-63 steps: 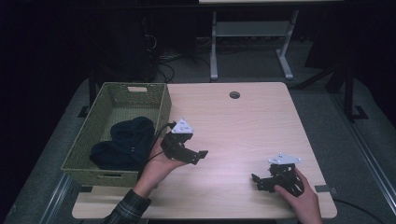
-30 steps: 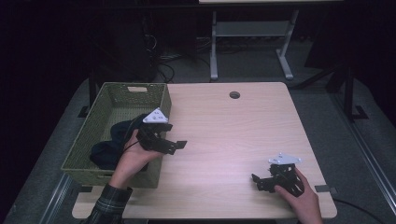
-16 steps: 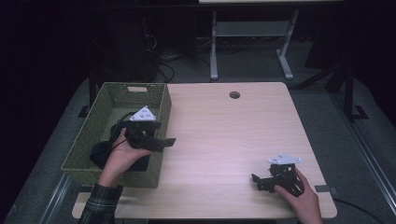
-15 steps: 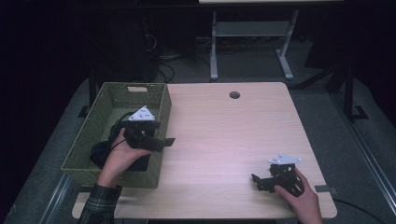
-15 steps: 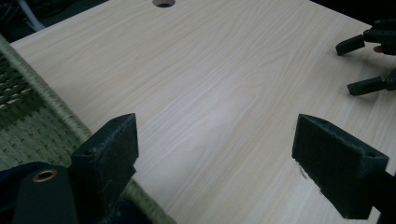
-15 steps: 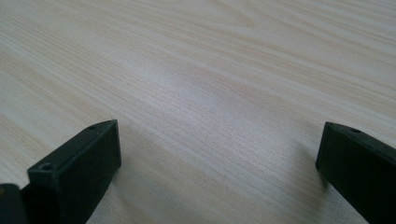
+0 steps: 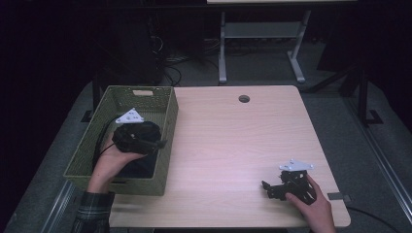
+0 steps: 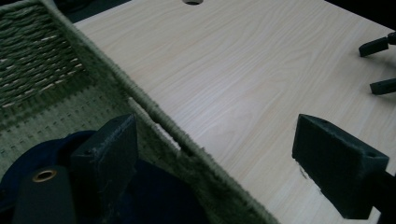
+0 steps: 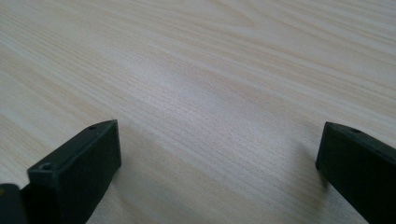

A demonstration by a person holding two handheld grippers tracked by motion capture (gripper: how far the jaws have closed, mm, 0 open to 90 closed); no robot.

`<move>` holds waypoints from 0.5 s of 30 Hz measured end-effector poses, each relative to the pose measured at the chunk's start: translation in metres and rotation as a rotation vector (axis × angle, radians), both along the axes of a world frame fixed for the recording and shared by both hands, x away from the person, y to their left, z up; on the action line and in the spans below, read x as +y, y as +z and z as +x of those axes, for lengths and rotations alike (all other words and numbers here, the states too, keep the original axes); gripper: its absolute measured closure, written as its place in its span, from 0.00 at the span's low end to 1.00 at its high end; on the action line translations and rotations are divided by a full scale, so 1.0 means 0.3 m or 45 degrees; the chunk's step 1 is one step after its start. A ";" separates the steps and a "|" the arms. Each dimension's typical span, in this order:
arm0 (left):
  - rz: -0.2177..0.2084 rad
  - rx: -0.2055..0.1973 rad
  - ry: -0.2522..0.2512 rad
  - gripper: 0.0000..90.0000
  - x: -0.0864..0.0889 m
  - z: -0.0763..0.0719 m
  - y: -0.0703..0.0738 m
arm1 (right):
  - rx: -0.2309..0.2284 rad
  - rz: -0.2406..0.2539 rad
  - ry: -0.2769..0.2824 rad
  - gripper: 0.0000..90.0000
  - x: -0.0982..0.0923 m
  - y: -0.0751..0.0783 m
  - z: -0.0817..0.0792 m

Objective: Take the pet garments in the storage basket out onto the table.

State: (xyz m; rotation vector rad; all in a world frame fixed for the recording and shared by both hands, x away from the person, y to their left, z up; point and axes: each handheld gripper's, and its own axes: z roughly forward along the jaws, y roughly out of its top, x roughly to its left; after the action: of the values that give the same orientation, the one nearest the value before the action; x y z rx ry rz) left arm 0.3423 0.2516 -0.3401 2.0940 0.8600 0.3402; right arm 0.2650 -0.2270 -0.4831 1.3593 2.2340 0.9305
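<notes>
My left gripper (image 7: pixel 156 143) view catches dark cloth (image 8: pixel 154 196) in the green basket (image 7: pixel 167 127), w/ its jaws wide open straddling the rim, holding nothing; right gripper (image 7: pixel 266 189) rests open on the bench (image 7: pixel 233 141).

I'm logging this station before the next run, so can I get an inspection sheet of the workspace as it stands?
Surface: light wood-grain table, with a round grommet hole near the far edge.
Job's things: green woven rectangular basket at the table's left; dark navy cloth lying inside it.
Clutter: nothing seen.
Grippers: left claw open, held over the basket's right wall, one jaw above the cloth, the other above the table. Right claw open, low over bare wood near the table's front right.
Cables: black cable trailing from the left claw into the basket.
Surroundings: dark room, grey metal stand and loose cords on the floor behind.
</notes>
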 end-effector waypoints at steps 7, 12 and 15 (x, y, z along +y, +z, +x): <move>0.061 0.009 0.043 0.16 0.067 0.011 -0.010 | 0.000 0.000 0.000 0.00 0.000 0.000 0.000; 0.046 0.004 0.093 0.16 0.113 0.019 -0.017 | 0.001 0.001 -0.001 0.00 0.000 0.000 0.000; 0.057 -0.003 0.106 0.16 0.140 0.022 -0.019 | 0.000 0.000 0.000 0.00 0.000 0.000 0.000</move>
State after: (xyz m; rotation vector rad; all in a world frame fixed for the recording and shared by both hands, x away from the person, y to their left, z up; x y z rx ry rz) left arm 0.3488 0.2935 -0.3456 2.1024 0.9482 0.4096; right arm 0.2650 -0.2270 -0.4830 1.3596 2.2342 0.9304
